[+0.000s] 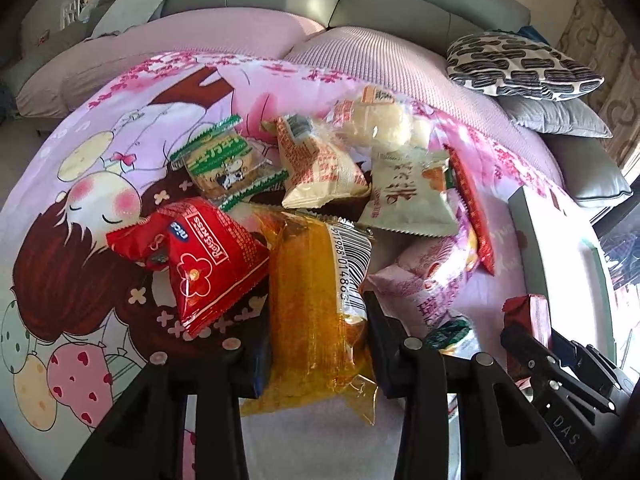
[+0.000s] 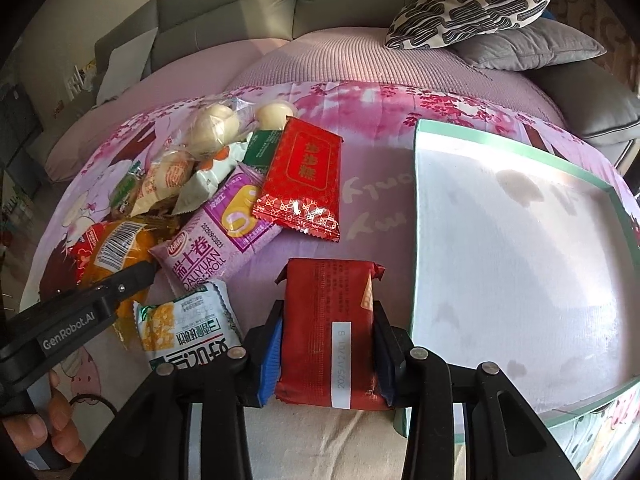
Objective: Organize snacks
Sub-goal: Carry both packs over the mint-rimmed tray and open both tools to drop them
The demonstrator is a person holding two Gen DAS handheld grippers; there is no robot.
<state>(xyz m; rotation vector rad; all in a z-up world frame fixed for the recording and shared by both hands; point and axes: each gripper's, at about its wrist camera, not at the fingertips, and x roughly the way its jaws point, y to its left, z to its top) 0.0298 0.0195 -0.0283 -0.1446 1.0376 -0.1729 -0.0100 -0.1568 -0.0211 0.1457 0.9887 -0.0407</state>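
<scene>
In the left wrist view my left gripper (image 1: pixel 318 348) is shut on an orange cake packet (image 1: pixel 316 300) with a barcode, at the near edge of a snack pile. The right wrist view shows my right gripper (image 2: pixel 327 344) shut on a dark red snack packet (image 2: pixel 328 312), which it holds lengthwise just left of a white tray with a green rim (image 2: pixel 416 240). The tray's floor is bare. The left gripper's fingers (image 2: pixel 132 280) also show at the left, pinching the orange packet (image 2: pixel 116 248).
The pile on the pink cartoon cloth (image 1: pixel 80 184) holds a red triangular packet (image 1: pixel 208 256), a green biscuit packet (image 1: pixel 224 164), a purple Swiss-roll packet (image 2: pixel 216 240), a flat red packet (image 2: pixel 304 184) and a white-green packet (image 2: pixel 184 328). Sofa cushions (image 2: pixel 472 4) lie behind.
</scene>
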